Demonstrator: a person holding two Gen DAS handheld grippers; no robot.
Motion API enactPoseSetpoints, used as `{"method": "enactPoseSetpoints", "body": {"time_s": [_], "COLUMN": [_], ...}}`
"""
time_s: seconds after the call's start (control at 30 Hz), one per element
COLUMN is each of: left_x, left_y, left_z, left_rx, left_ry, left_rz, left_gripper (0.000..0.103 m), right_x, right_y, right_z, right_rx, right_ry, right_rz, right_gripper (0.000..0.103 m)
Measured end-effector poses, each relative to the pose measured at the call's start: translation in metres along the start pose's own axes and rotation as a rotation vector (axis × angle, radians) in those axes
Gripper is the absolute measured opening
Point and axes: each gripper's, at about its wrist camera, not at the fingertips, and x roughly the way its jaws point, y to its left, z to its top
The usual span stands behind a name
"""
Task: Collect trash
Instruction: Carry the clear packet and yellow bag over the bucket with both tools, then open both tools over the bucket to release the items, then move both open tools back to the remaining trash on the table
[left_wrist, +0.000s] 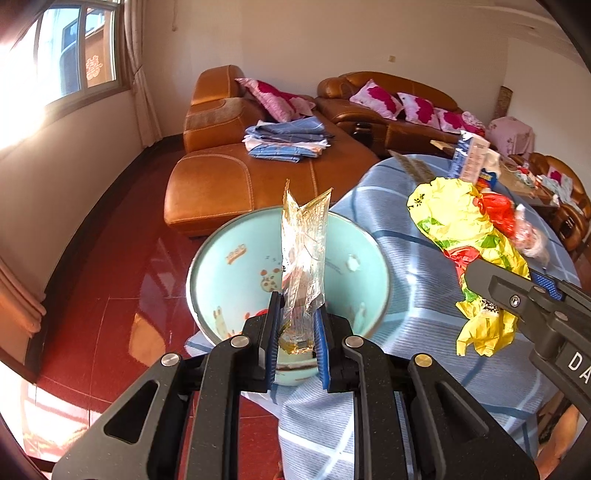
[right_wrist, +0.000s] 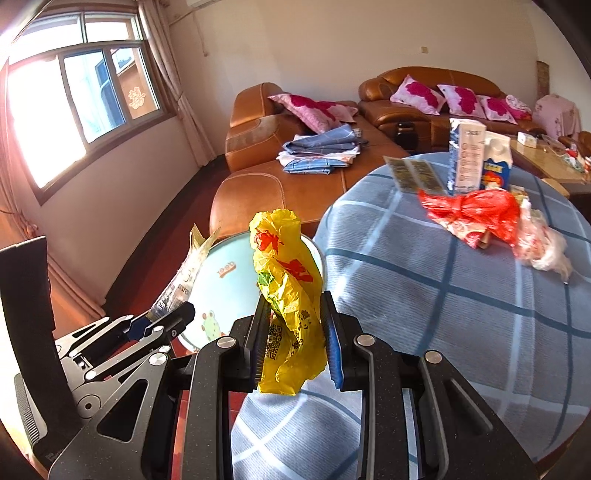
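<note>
My left gripper (left_wrist: 295, 321) is shut on a clear plastic wrapper (left_wrist: 303, 254) that stands upright over a light blue bin (left_wrist: 221, 266) with cartoon prints. My right gripper (right_wrist: 295, 325) is shut on a crumpled yellow plastic bag (right_wrist: 288, 291) with red and green print, held at the table's near left edge beside the bin (right_wrist: 221, 284). In the left wrist view the yellow bag (left_wrist: 461, 221) and right gripper's fingers (left_wrist: 480, 277) show at the right. In the right wrist view the left gripper (right_wrist: 170, 314) with the wrapper (right_wrist: 184, 273) shows at the left.
A round table with a blue checked cloth (right_wrist: 443, 295) carries a red plastic bag (right_wrist: 472, 214), a clear crumpled bag (right_wrist: 543, 243), two cartons (right_wrist: 476, 162) and flat wrappers (right_wrist: 413, 173). Brown leather sofas (right_wrist: 295, 177) with folded cloth and pink pillows stand behind. The floor is red tile (left_wrist: 110, 295).
</note>
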Motion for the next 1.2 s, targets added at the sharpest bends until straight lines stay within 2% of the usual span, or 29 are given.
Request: {"method": "enactPoseSetpoints", "body": {"time_s": [0.4, 0.7, 0.77, 0.83, 0.9, 0.97, 1.0, 1.07, 1.13, 1.2], "left_x": [0.047, 0.084, 0.088, 0.091, 0.091, 0.091, 0.091, 0.088, 0.085, 0.081], "left_y": [0.018, 0.027, 0.03, 0.033, 0.033, 0.034, 0.034, 0.032, 0.032, 0.03], "left_z": [0.017, 0.021, 0.021, 0.021, 0.02, 0.02, 0.02, 0.021, 0.021, 0.023], "left_rx": [-0.03, -0.04, -0.048, -0.057, -0.058, -0.062, -0.063, -0.065, -0.07, -0.077], "left_ry": [0.066, 0.135, 0.143, 0.145, 0.146, 0.145, 0.142, 0.13, 0.122, 0.114], "left_rz": [0.039, 0.067, 0.081, 0.097, 0.102, 0.114, 0.126, 0.153, 0.169, 0.175], "left_gripper": [0.017, 0.02, 0.034, 0.043, 0.046, 0.061, 0.065, 0.08, 0.091, 0.094], "right_x": [0.055, 0.1, 0.105, 0.108, 0.106, 0.104, 0.101, 0.095, 0.088, 0.081], "right_y": [0.009, 0.002, 0.0, -0.002, -0.005, -0.008, -0.009, -0.012, -0.016, -0.021], "right_z": [0.024, 0.032, 0.033, 0.032, 0.031, 0.031, 0.03, 0.03, 0.029, 0.028], "right_rx": [-0.012, 0.005, 0.01, 0.016, 0.027, 0.034, 0.035, 0.035, 0.036, 0.044], "right_ry": [0.068, 0.121, 0.127, 0.132, 0.128, 0.124, 0.12, 0.104, 0.085, 0.073], "right_rz": [0.024, 0.065, 0.069, 0.071, 0.066, 0.063, 0.057, 0.04, 0.024, 0.012], "right_gripper": [0.029, 0.035, 0.035, 0.035, 0.035, 0.035, 0.035, 0.04, 0.051, 0.056]}}
